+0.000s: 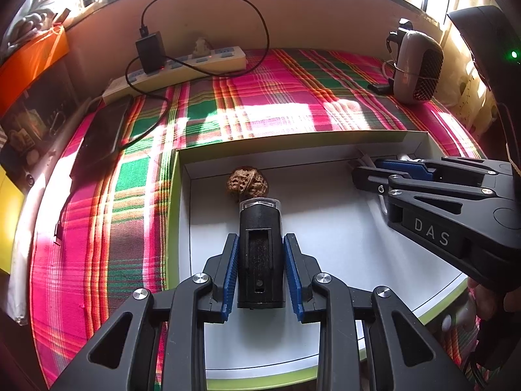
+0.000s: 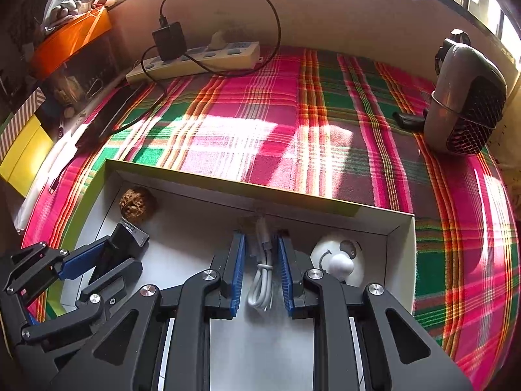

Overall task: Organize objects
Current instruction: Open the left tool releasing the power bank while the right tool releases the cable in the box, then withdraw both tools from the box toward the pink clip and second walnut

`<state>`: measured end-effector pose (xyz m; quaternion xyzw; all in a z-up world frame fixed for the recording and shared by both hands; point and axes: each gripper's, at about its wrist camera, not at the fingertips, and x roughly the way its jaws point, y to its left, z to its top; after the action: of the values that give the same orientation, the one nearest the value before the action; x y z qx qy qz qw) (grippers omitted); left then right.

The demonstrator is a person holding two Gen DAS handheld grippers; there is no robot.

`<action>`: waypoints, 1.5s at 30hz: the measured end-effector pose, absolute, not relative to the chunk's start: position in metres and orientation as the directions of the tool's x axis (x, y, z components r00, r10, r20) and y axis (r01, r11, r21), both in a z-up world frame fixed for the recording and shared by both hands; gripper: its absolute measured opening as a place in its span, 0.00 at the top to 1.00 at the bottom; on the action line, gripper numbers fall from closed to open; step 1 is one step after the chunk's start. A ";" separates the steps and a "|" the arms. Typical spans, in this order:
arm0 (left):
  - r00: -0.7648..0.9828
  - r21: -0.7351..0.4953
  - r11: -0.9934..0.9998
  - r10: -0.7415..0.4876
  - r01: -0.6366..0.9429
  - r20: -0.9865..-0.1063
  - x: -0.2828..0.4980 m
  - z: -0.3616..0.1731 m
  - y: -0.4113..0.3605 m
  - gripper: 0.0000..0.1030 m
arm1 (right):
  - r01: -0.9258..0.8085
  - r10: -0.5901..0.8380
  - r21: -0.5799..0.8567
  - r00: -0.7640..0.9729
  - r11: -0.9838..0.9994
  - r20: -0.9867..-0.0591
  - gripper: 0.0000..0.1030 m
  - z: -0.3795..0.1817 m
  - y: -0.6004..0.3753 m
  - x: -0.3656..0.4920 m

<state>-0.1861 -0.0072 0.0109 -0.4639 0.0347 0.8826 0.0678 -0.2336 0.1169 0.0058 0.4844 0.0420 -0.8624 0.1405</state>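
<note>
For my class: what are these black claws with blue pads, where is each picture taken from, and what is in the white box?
Each claw is a hand-held two-finger gripper with a camera looking along its fingers; each picture comes from one such camera. The left gripper is shut on a black cylindrical device with a clear cap. The right gripper is closed around a coiled white cable. Both are inside a shallow white box on a plaid cloth. Also in the box: a walnut and a white round gadget. On the cloth: a power strip, a small heater.

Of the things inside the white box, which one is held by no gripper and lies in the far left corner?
The brown wrinkled walnut: it lies free in that corner, untouched by either gripper.
</note>
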 end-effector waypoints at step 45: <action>-0.658 -0.086 -0.988 0.151 -0.130 -0.738 -0.081 0.052 -0.020 0.70 | 0.249 -0.234 0.090 -0.644 -0.964 -0.728 0.64 0.058 0.155 -0.107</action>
<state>-0.0811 -0.0199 0.0516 -0.4065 -0.0129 0.9103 0.0773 -0.1066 0.1551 0.0578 0.4004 0.0091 -0.9066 0.1332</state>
